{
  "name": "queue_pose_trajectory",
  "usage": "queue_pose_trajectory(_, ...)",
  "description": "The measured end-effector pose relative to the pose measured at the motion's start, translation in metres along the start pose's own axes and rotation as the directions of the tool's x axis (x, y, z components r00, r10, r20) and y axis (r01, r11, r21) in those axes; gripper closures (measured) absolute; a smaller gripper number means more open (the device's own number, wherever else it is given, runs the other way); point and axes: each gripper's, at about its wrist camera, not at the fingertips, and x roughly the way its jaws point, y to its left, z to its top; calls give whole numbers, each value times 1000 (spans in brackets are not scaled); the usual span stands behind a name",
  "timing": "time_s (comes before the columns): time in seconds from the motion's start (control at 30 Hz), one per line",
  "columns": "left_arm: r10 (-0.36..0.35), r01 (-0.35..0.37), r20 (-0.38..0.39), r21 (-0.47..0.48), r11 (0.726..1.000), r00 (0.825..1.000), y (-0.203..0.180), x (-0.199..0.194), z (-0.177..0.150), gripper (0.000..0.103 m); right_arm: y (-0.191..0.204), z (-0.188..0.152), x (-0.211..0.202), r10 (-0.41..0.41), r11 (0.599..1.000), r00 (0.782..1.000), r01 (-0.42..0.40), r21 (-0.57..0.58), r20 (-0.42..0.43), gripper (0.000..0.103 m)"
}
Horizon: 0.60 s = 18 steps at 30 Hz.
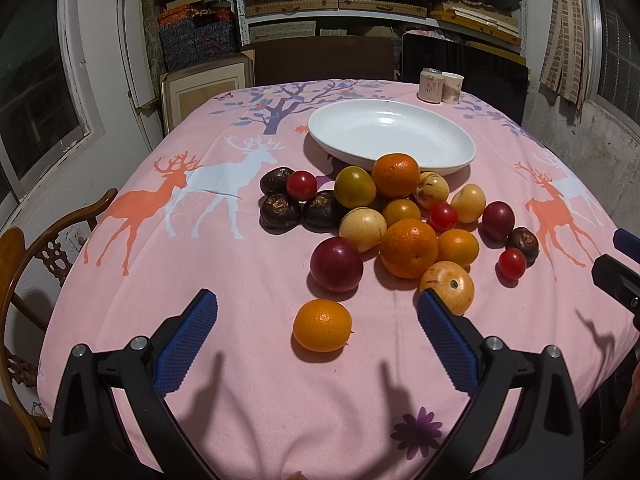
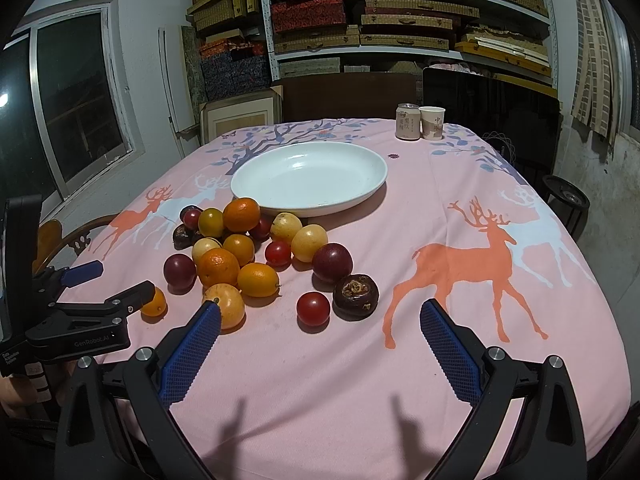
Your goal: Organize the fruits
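A pink tablecloth [image 1: 248, 280] printed with deer covers the table; shelves of flat boxes [image 2: 400, 20] line the back wall, and a window [image 2: 80, 100] sits at left. A white plate [image 1: 392, 136] lies near the middle of the cloth, nothing in it. Beyond it, at the far edge, a can [image 1: 430, 85] and a paper cup [image 1: 452, 87] stand side by side.

The fruit pile [image 1: 400, 216] lies on the cloth just in front of the plate: oranges, yellow fruits, dark red plums, cherry tomatoes and dark brown chestnut-like pieces, many touching. One small orange [image 1: 322, 325] lies apart, nearest the left gripper [image 1: 318, 312], between its two blue pads. A tomato [image 2: 313, 309] and a brown piece [image 2: 356, 296] lie at the pile's right edge, ahead of the right gripper [image 2: 320, 320].

Both grippers hover above the cloth with fingers spread wide, holding nothing. In the right wrist view the left gripper appears at the left edge, beside the pile.
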Motion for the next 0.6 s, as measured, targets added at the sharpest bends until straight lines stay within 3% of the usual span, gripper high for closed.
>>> queue_pose_trajectory(0.27, 3, -3, -4, 9, 1000, 1000, 0, 1, -3, 5, 0, 0, 0, 1, 1000, 1000, -1, 0, 0, 3)
queue_pose_trajectory(0.43, 19, -13, -56, 111, 994, 998, -2, 10, -30, 5, -4, 0, 1, -4, 1000, 1000, 4, 12, -3, 3)
queue_pose_trajectory(0.5, 11, -2, -85, 113, 994, 996, 2, 18, -52, 5, -8, -1, 2, 1, 1000, 1000, -1, 24, -9, 3)
queue_pose_trajectory(0.6, -11, 21, -116, 89, 996, 993, 9, 26, -59, 5, -7, -3, 7, 14, 999, 1000, -13, 36, -24, 3)
